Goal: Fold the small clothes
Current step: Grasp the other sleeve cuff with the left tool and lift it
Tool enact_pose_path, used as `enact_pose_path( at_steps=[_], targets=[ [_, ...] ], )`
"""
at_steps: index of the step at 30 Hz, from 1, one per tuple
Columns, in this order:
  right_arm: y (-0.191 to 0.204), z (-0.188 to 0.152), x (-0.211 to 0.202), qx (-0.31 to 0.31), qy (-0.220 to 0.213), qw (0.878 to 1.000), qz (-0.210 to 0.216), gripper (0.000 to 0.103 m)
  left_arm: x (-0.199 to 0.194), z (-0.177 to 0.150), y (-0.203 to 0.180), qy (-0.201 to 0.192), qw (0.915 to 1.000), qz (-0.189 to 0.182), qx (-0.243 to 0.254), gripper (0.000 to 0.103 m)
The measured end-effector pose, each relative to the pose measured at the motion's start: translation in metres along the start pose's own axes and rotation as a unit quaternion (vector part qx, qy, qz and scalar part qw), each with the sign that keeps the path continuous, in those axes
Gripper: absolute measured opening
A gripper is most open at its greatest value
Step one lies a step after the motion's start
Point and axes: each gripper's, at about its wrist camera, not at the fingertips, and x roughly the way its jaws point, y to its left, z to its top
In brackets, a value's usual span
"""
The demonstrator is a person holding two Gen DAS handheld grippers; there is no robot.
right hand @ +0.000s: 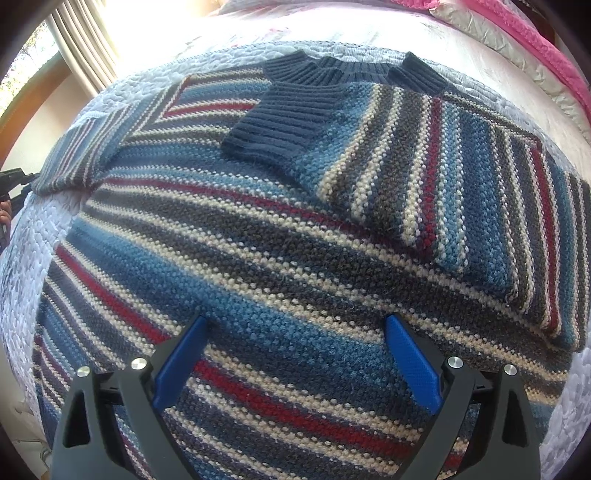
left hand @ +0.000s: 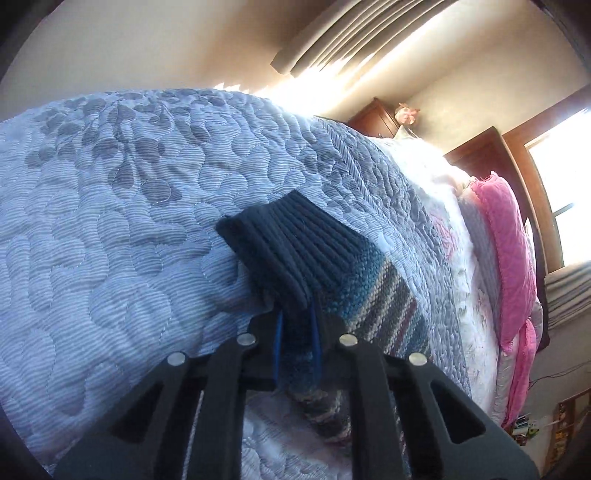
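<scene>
A small striped knit sweater lies spread flat on the bed, on top of a pale blue quilted bedspread with a leafy stitched pattern. The stripes run blue, grey, cream and dark red, and the collar and cuffs are ribbed navy. One sleeve is folded in across the chest, its navy cuff resting just below the collar. The other sleeve stretches off toward the edge of the bed.

The left hand-held gripper has that far sleeve: its blue-lined fingers are drawn narrow around the knit just behind the ribbed cuff, which sticks out past the fingertips and rests on the bedspread. In the right wrist view the same tool shows only as a dark shape at the frame's edge, beside the sleeve end.

The right hand-held gripper sits over the lower body of the sweater with its blue pads spread wide apart and nothing between them but the flat knit below; whether the tips touch the fabric I cannot tell.

Farther up the bed lies a pink blanket over white bedding. Behind it are dark wooden furniture, bright windows and grey curtains. I see no baskets or boxes holding anything here.
</scene>
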Motion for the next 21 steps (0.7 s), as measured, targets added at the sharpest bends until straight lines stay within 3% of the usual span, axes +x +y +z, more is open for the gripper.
enact_pose_path(
  at_steps=[8, 13, 21],
  targets=[
    [-0.001, -0.006, -0.01, 0.008, -0.011, 1.0, -0.003, 0.093, -0.029, -0.03, -0.06, -0.044, 0.9926, -0.002, 0.113, 0.008],
    [-0.005, -0.024, -0.038, 0.022, -0.022, 0.999, 0.011, 0.089, -0.037, -0.079, -0.12, -0.025, 0.9776, -0.05, 0.203, 0.007],
    [-0.035, -0.063, -0.072, 0.072, -0.045, 0.996, 0.023, 0.089, -0.022, -0.175, -0.205, 0.041, 0.9489, -0.128, 0.286, 0.007]
  ],
)
